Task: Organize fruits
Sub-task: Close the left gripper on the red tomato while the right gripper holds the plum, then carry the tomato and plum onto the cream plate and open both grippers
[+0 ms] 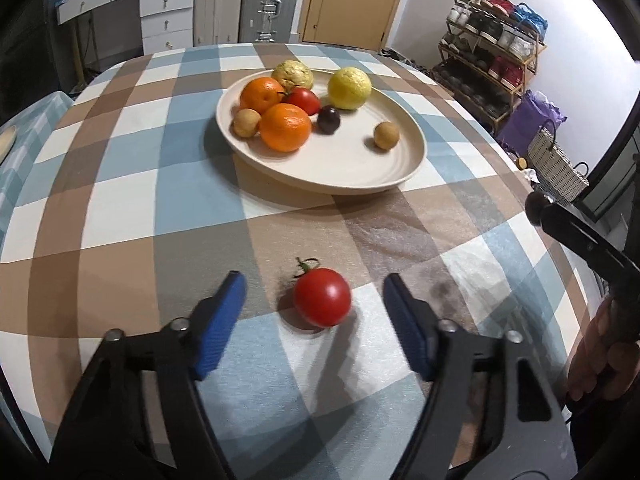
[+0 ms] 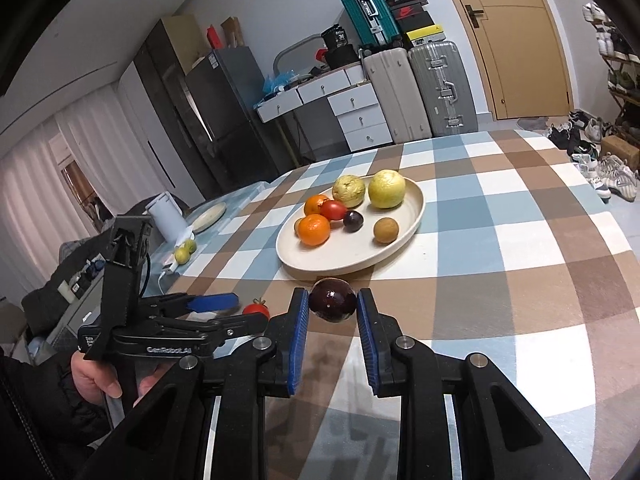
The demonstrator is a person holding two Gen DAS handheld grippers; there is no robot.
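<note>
While my left gripper [image 1: 314, 292] hangs low over the checked tablecloth [image 1: 120, 208], its blue pads [image 1: 224, 312] stand spread wide, holding nothing.

Item, nearest: a red tomato [image 1: 322, 297] with green stem, lying on the cloth between those pads, touching neither (a clear gap shows on both sides).

Item: my right gripper [image 2: 332, 306], pads [image 2: 299, 332] pressed against a dark plum [image 2: 332, 300] from either side; the plum sits pinched at the fingertips, just short of the plate's near rim in that view.

Item: the cream plate [image 1: 360, 168], middle of the table, well beyond the tomato. Contents, near to far:
- an orange [image 1: 285, 127] at the front, a small brown fruit [image 1: 246, 122] touching its left side
- a second dark plum [image 1: 329, 119] just right of the orange
- another small brown fruit [image 1: 387, 135], apart from the rest on the right
- a second tomato [image 1: 303, 100] and a second orange [image 1: 261, 95], behind the first orange
- a yellow citrus [image 1: 349, 88] and a rough greenish-yellow fruit [image 1: 292, 74], at the far rim.

Item, far left of the table in the right wrist view: two small yellow-green fruits [image 2: 186, 251] beside a white canister [image 2: 166, 216].
</note>
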